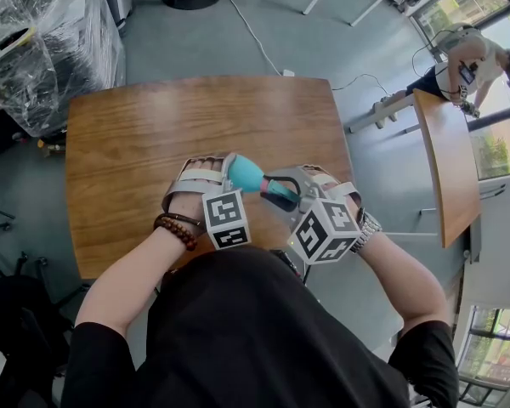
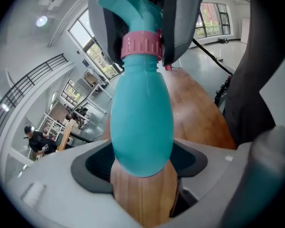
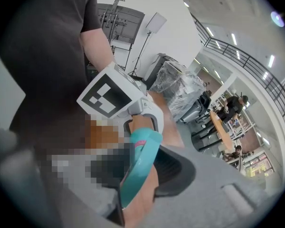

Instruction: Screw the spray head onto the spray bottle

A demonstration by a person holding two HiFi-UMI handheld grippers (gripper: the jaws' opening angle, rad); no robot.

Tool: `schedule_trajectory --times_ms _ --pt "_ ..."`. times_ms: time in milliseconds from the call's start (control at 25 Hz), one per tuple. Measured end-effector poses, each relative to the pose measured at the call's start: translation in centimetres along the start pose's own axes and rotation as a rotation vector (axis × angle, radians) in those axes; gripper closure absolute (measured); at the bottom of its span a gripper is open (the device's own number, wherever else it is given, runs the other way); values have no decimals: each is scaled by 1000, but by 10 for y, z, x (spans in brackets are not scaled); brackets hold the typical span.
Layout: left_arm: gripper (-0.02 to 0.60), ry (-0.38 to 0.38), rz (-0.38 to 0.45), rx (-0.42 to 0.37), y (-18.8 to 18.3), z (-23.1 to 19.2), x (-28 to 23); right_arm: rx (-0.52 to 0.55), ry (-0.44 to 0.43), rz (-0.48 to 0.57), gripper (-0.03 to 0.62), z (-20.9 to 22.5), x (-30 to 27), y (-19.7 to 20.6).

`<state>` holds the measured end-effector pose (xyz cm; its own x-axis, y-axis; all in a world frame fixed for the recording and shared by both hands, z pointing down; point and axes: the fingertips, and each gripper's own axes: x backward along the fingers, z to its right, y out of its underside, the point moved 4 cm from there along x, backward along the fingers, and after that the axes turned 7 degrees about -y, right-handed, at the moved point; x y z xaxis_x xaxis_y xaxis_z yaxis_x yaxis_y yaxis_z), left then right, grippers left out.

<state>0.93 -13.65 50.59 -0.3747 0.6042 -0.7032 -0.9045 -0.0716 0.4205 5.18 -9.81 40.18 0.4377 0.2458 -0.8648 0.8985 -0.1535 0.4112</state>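
The left gripper (image 2: pixel 142 163) clasps the rounded body of a teal plastic spray bottle (image 2: pixel 141 122). At its far end, a pink collar (image 2: pixel 140 44) and teal spray head (image 2: pixel 119 4) sit within the right gripper's (image 2: pixel 138 25) grey jaws, above the brown wooden surface (image 2: pixel 194 113).

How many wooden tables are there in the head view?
2: the large table in the middle, and a narrower table at the right edge. More may lie outside the frame.

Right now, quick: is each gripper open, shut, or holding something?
Left gripper: closed on the spray bottle, gripping its body.
Right gripper: closed on the spray head.
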Motion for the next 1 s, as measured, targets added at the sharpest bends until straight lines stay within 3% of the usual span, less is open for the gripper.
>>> schedule_trajectory --times_ms 320,440,520,640,720,840,1000 --pt "201 28 -12 -19 -6 5 3 174 -3 -75 467 -10 -5 5" --pt "204 6 -1 -15 -6 3 5 176 2 -83 467 -9 -4 5" --pt "206 -23 15 -7 -6 0 6 104 -10 -61 467 -6 -3 4" --pt "209 -68 19 13 -3 -6 6 -123 -34 12 467 5 -2 2" --pt "212 -98 -3 8 0 -9 3 -334 -41 64 467 12 -6 9" --pt "213 -143 -51 -29 5 -12 -3 -762 -56 136 467 22 -16 24" --pt "213 -171 -119 -75 16 -10 -14 -1392 -185 285 467 26 -34 44"
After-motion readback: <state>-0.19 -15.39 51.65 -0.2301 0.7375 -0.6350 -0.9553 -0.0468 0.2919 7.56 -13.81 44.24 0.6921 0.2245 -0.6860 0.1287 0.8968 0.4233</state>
